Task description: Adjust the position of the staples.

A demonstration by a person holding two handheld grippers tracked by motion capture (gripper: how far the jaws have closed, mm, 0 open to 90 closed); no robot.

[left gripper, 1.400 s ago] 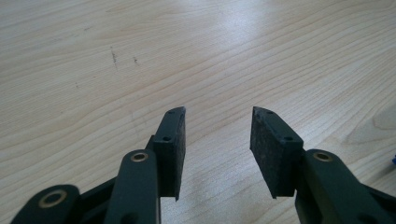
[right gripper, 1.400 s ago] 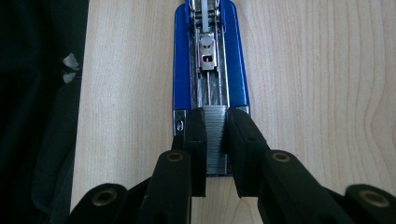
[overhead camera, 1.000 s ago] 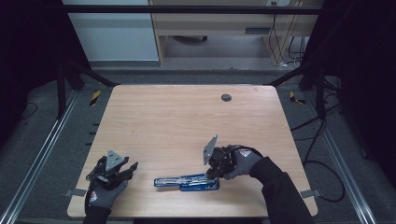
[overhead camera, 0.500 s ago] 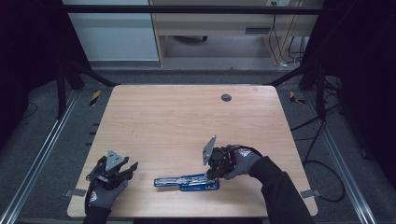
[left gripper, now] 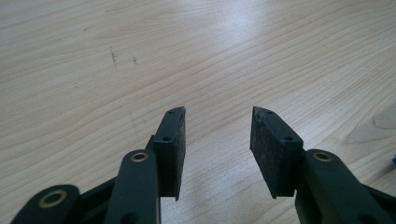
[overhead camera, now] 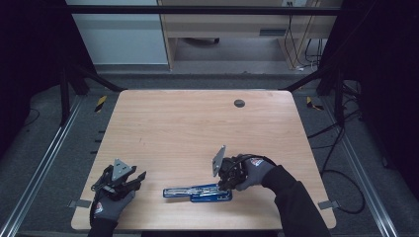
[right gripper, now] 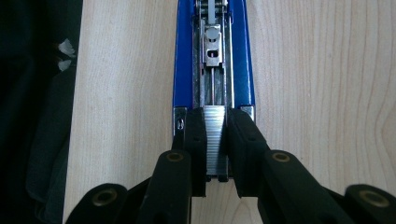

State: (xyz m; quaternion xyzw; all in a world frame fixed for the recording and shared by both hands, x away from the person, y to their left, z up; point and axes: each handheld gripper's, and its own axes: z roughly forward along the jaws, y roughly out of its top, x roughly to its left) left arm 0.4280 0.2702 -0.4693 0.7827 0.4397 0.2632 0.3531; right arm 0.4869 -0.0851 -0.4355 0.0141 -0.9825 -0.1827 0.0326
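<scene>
Nothing has moved since a moment ago: my right tongs [right gripper: 215,144] are squeezed on a strip of staples [right gripper: 215,140] at the near end of the open blue stapler [overhead camera: 197,192], low in the middle of the counter [overhead camera: 197,128]. My left tongs [left gripper: 215,154] sit open and empty at the lower left. If I push crooked, I think the strip could jam or snap, and the stapler could slide because nothing holds it.

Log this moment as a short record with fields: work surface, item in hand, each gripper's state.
surface: wooden table
item: blue stapler, opened flat near the front edge, magazine channel exposed
held piece: strip of staples, at the near end of the stapler's channel
right gripper: shut on the strip of staples
left gripper: open, nothing between the jaws, over bare wood at the front left
</scene>
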